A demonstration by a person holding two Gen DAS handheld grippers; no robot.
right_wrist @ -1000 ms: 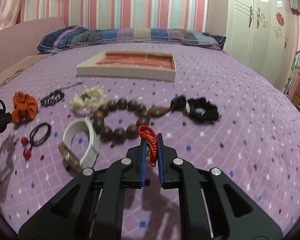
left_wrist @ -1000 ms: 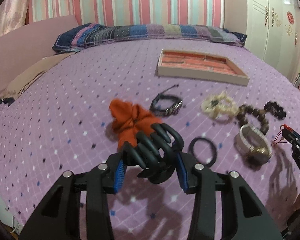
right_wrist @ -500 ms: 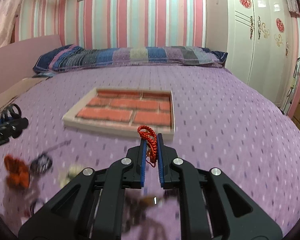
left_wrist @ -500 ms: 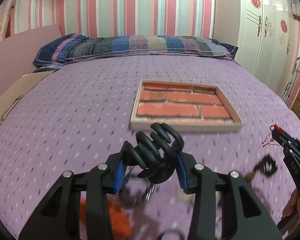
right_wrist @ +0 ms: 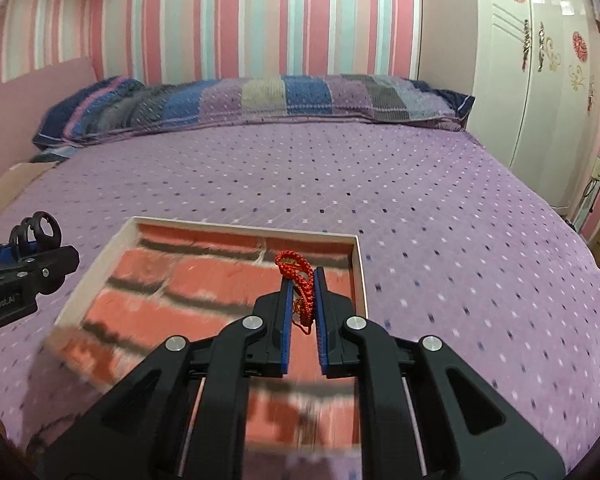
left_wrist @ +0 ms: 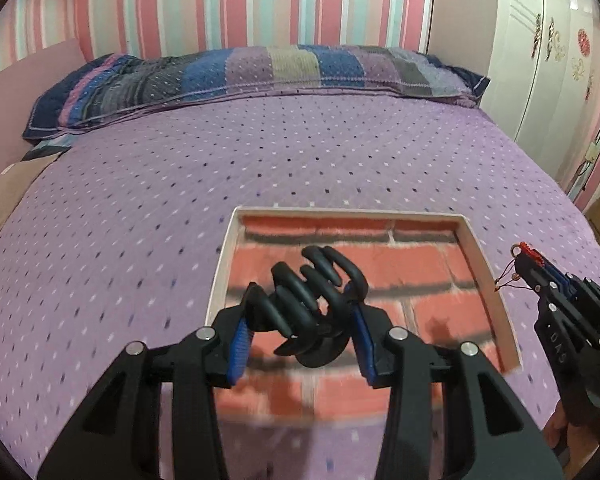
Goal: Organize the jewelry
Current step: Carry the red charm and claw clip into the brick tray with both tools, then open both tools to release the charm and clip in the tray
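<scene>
1. Left wrist view: a black claw hair clip (left_wrist: 310, 300) is being held clamped betw. the blue pads (left_wrist: 239, 344) of the left gripper (left_wrist: 300, 344), jaws partway apart on it, teeth pointing up & away.
2. Right wrist view: a red braided cord (right_wrist: 300, 282) is being pinched by the right gripper (right_wrist: 301, 312), jaws nearly together on it; a loop is sticking up past the tips.
3. Both grippers are being held above the tray (left_wrist: 496, 292), a shallow white-rimmed box w/ brick-pattern lining; clip over its left part, cord over its right part near the rim (right_wrist: 360, 272).
4. Tray is being borne by the purple dotted bedspread (right_wrist: 440, 220).
5. Farther back, a striped pillow (left_wrist: 260, 68) is lying along the pink-striped wall (left_wrist: 260, 0); white wardrobe (right_wrist: 540, 60) at far right.
</scene>
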